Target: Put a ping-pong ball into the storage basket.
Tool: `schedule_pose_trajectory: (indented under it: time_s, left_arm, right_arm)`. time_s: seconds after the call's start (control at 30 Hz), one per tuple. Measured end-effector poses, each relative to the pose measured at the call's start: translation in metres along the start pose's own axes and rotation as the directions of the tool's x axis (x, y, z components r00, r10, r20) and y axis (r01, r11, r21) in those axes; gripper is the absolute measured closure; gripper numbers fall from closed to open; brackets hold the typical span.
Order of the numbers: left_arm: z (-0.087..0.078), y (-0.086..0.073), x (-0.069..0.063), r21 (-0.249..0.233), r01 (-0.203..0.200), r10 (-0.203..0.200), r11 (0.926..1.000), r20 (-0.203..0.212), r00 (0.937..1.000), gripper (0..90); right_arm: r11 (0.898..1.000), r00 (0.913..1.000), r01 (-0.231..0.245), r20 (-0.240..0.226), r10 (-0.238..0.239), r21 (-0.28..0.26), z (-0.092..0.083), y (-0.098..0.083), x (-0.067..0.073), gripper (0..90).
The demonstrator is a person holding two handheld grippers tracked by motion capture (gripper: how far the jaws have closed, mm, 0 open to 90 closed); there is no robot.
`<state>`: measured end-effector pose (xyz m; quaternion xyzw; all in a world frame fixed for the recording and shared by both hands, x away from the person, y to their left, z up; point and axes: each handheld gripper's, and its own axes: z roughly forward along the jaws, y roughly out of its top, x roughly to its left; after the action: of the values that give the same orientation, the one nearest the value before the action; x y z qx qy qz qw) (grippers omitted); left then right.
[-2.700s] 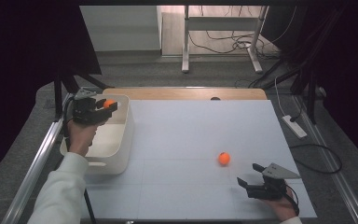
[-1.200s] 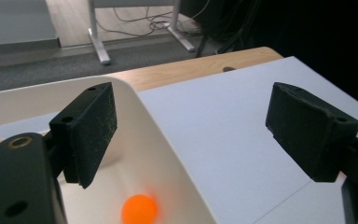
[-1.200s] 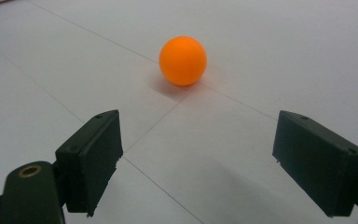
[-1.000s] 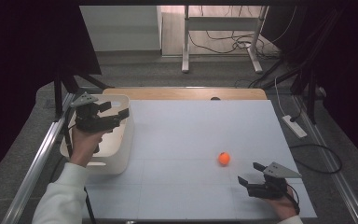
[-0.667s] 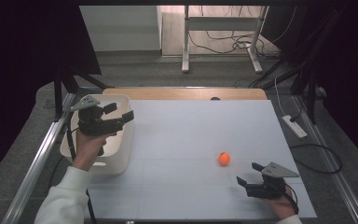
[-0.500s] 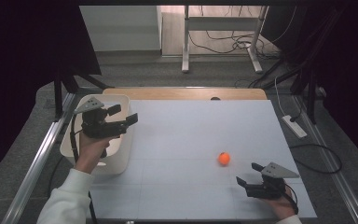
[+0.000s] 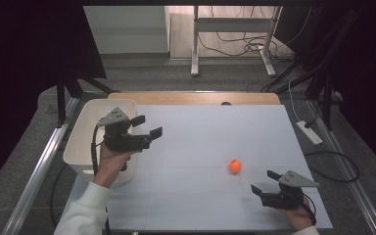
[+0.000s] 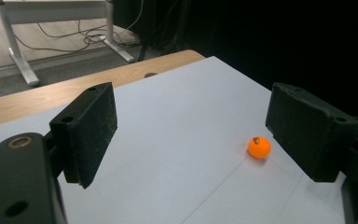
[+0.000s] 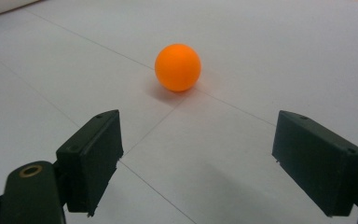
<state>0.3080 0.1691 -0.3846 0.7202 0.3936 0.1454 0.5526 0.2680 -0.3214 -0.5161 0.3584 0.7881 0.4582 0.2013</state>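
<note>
Your left claw [image 7: 147, 126] hangs released and empty at the left of the high view, just past the white bin's [image 7: 81, 147] rim. Your right claw [image 7: 265, 182], also released, rests at the lower right. The orange ball [image 7: 235, 166] lies on the table [image 7: 205, 127] near it.

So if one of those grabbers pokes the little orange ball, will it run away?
Probably, yes. The orange ball is round and smooth and sits free on the flat white table, so a nudge would likely send it rolling. It looks like a light, hollow ball, so it may skitter fast. The flat pads of the right gripper could squirt it out unless they close on its middle.
</note>
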Motion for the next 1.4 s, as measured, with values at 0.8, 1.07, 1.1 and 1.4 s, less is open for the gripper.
schedule_pose_trajectory:
  time_s: [0.8, 1.07, 1.1, 1.4]
  left_arm:
    - [0.042, -0.01, -0.019, 0.055, -0.044, 0.04, 0.9975, 0.075, 0.9964, 18.9]
    - [0.057, -0.016, -0.026, 0.08, -0.057, 0.049, 0.9951, 0.099, 0.9939, 18.9]
    - [0.057, -0.016, -0.026, 0.08, -0.057, 0.049, 0.9951, 0.099, 0.9939, 18.9]
    - [0.074, -0.021, -0.038, 0.102, -0.077, 0.062, 0.9918, 0.139, 0.9883, 18.9]
  right_arm:
    - [1.0, 0.9998, -0.007, -0.016, 0.007, 0.002, 0.004, 0.002, 0.002, 15.6]
    - [1.0, 0.9998, 0.0, -0.021, 0.0, 0.005, 0.005, 0.002, 0.002, 15.6]
    - [1.0, 0.9998, 0.0, -0.021, 0.0, 0.005, 0.005, 0.002, 0.002, 15.6]
    - [1.0, 0.9998, 0.002, -0.021, -0.001, 0.012, 0.006, 0.0, 0.002, 15.6]
